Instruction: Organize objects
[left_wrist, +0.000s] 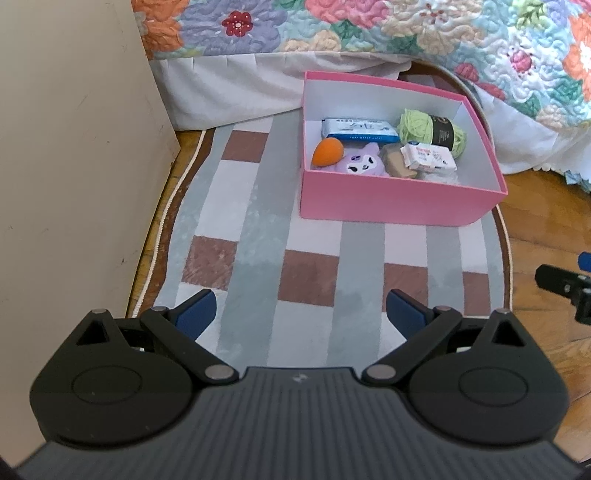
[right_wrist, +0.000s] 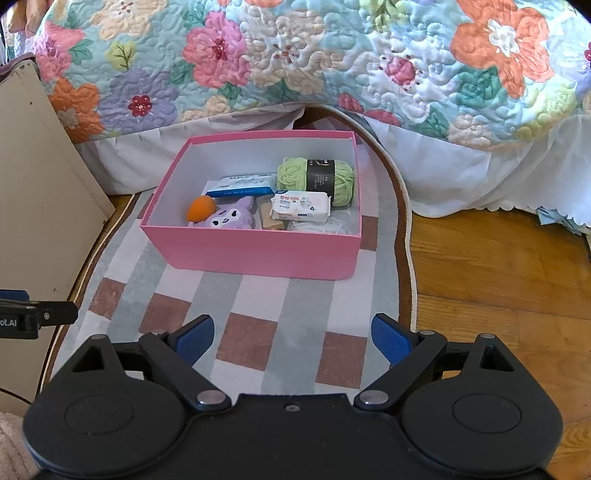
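Both grippers hung over the checked rug (left_wrist: 258, 236), pointed steeply down, nothing in either.

Left gripper (left_wrist: 301, 312): blue pads (left_wrist: 195, 310) spread wide, only bare rug between them. Right gripper (right_wrist: 291, 338): pads (right_wrist: 389, 341) just as wide apart, empty too, over a brown square of the rug.

Ahead of both, well clear of the fingertips, sat the pink box (right_wrist: 255, 253), open-topped, white inside, resting on the rug near the bed's white skirt (right_wrist: 461, 173). From the left gripper, ahead and a little to the right; from the right gripper, ahead and slightly left.

Packed inside already:
- green yarn (right_wrist: 295, 173) at the far right corner, wrapped in a black band with pale print, too small to read;
- blue-and-white pack (left_wrist: 360, 129) along the far wall, a line of white lettering on its blue edge, not legible;
- white wipes pack (right_wrist: 301, 206) in front of the yarn, red wording on top, blurred, a blue round mark at one corner;
- orange sponge (right_wrist: 201, 208) nearest the left wall, touching the purple plush (right_wrist: 227, 219) with its printed face;
- tan block (left_wrist: 397, 164) wedged between plush and wipes;
- something pale and crumpled at the near right corner, unclear what.

Floral quilt (right_wrist: 295, 55) draped above the skirt. Beige panel (left_wrist: 74, 147) to the left of the left gripper. Wood floor (right_wrist: 498, 277) off to the right. On the left gripper's body, seen at the edge of the right view, white letters "ot.AI", cut off by the frame.
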